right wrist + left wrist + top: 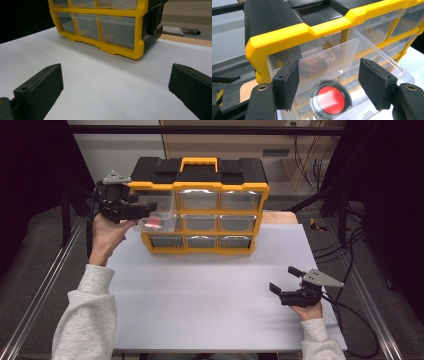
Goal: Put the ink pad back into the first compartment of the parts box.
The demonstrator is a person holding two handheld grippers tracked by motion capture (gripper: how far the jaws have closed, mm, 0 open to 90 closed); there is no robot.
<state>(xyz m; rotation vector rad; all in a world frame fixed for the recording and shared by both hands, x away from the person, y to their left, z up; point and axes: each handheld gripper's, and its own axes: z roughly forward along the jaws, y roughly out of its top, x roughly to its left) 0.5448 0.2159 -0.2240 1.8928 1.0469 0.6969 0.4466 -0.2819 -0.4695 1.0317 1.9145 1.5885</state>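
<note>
disc (330, 99) in drawer (372, 113), organizer (200, 205) on table (210, 290)

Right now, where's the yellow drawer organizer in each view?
High view: organizer top centre, at the far end of the table.
Left gripper view: close up, running across the upper half.
Right gripper view: upper centre, its lower corner nearest.
Shared landmark: white table it stands on.

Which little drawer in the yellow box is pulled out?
The top-left drawer sticks out with a round red thing inside it; the other drawers are pushed in.
</note>
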